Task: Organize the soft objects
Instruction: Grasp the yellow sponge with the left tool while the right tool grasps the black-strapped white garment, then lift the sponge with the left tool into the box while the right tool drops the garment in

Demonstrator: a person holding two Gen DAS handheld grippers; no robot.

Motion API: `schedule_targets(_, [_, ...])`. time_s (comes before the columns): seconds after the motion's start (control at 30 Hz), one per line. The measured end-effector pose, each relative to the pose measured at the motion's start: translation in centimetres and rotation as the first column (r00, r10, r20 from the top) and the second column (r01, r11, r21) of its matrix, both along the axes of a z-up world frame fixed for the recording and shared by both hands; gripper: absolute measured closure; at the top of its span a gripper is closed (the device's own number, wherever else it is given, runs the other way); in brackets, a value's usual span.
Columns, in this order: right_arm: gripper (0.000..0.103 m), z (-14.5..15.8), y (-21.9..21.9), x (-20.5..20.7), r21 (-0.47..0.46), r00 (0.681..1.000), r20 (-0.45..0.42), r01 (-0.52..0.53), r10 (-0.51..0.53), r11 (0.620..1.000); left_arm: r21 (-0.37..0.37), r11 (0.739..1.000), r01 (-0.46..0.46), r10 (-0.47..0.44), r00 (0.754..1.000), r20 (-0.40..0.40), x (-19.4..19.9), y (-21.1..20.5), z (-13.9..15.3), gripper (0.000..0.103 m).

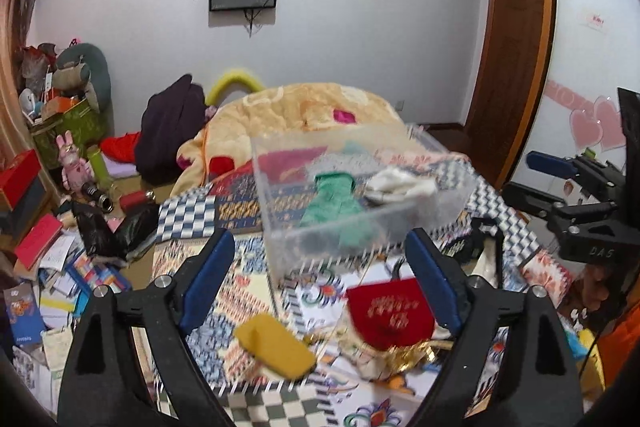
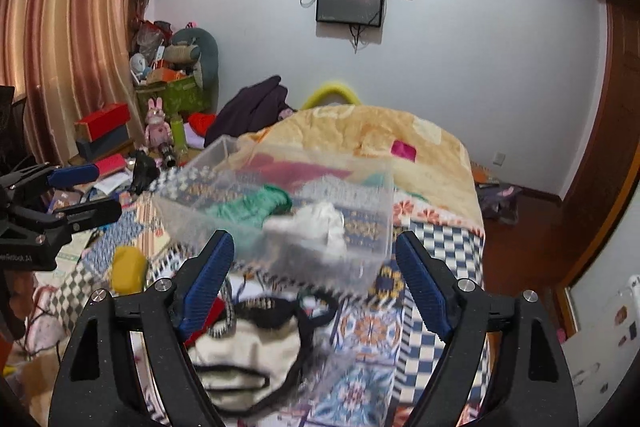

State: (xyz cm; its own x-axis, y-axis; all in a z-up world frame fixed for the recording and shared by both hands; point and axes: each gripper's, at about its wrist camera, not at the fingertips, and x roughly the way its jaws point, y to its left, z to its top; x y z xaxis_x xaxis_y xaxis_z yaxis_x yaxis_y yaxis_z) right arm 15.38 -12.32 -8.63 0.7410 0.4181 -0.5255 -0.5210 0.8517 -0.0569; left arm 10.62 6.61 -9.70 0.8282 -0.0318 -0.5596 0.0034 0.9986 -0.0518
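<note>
A clear plastic bin (image 1: 448,203) stands on the patterned bed cover and holds a green cloth (image 1: 332,203) and a white cloth (image 1: 400,183). My left gripper (image 1: 320,267) is open and empty above a red pouch (image 1: 388,311) and a yellow sponge-like pad (image 1: 276,345). My right gripper (image 2: 316,267) is open and empty above a cream cloth with black trim (image 2: 248,351), just short of the bin (image 2: 380,211). The yellow pad (image 2: 128,269) lies to its left. The right gripper also shows in the left wrist view (image 1: 560,183), the left one in the right wrist view (image 2: 76,195).
A beige blanket (image 1: 304,111) is heaped behind the bin, with dark clothes (image 1: 172,127) to its left. Books and boxes (image 1: 52,267) litter the floor on the left. A wooden door (image 1: 516,39) is on the right.
</note>
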Motion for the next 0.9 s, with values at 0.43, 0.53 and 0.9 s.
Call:
schedule_targets(0.43, [0.024, -5.3, -0.1, -0.3, -0.025, 0.988, -0.152, -0.004, 0.000, 1.000, -0.036, 0.996, -0.083, 0.077, 0.987, -0.144, -0.2, 1.0, -6.9, 0.015])
schedule_targets(0.53, [0.040, -6.0, -0.1, 0.0, -0.027, 0.982, -0.189, -0.001, -0.004, 1.000, -0.021, 0.995, -0.099, 0.095, 0.984, -0.149, -0.1, 1.0, -7.6, 0.016])
schedule_targets(0.9, [0.087, -6.1, -0.1, 0.5, 0.024, 0.970, -0.241, -0.018, 0.023, 1.000, -0.025, 0.992, -0.121, 0.116, 0.981, -0.158, -0.1, 1.8, -8.4, 0.041])
